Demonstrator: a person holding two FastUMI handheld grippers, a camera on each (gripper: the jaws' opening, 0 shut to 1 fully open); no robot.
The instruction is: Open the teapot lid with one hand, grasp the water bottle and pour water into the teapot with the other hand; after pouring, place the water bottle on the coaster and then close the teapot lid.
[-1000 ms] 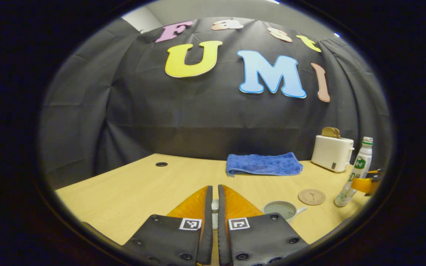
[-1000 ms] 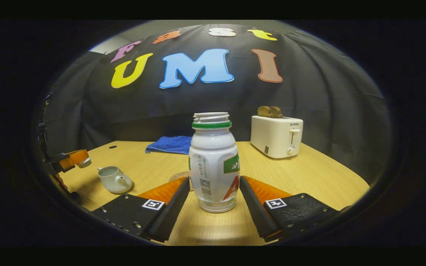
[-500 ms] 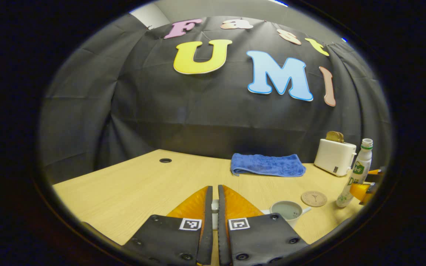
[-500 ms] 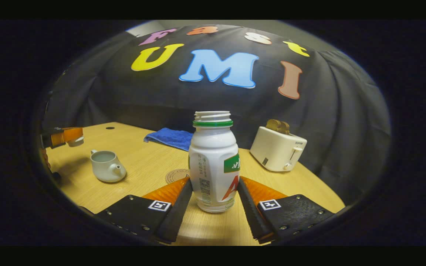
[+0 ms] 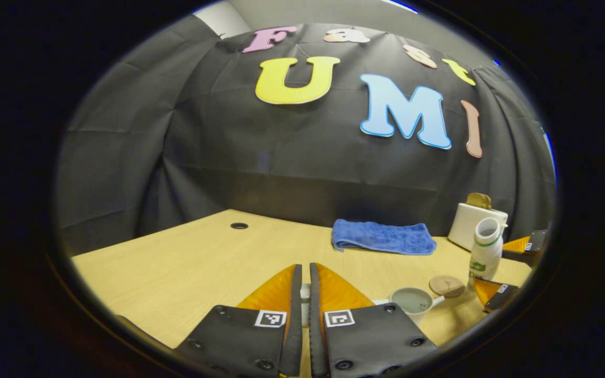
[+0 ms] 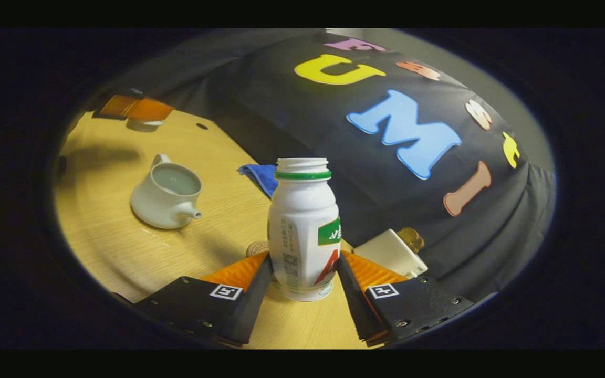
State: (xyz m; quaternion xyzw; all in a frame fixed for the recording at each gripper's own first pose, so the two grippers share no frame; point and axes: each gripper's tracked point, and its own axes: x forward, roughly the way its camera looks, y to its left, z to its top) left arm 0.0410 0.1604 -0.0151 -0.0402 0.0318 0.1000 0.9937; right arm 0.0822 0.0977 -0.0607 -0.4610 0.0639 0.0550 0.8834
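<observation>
Teapot point(image 6: 166, 191) sitting lidless on the wooden table point(image 6: 124, 247), at about 10 o'clock from the water bottle in the right gripper view, spout pointing toward the bottle, liquid showing inside. In the left gripper view the teapot point(image 5: 411, 303) is lying at roughly 3 o'clock of the left gripper point(image 5: 302, 287), partly behind its right finger. Left gripper fingers sitting almost together, pinching a small pale piece between them, looking like the teapot lid point(image 5: 305, 292) but mostly hidden; the right gripper view is showing that same gripper point(image 6: 135, 109) far off at 11 o'clock, holding a pale rounded thing above the table. Blue towel point(image 5: 383, 237) lying folded at the far table edge, at 1 o'clock from the left gripper. Round coaster point(image 5: 446, 286) lying just right of the teapot, near the bottle. Water bottle point(image 6: 303, 229) uncapped, clamped low on its body between both fingers of the right gripper point(image 6: 303, 273), whole scene tilting in that view; bottle point(image 5: 484, 252) leaning toward the teapot in the left gripper view. White toaster point(image 5: 471, 224) standing behind the bottle, at 2 o'clock, bread poking out the top
</observation>
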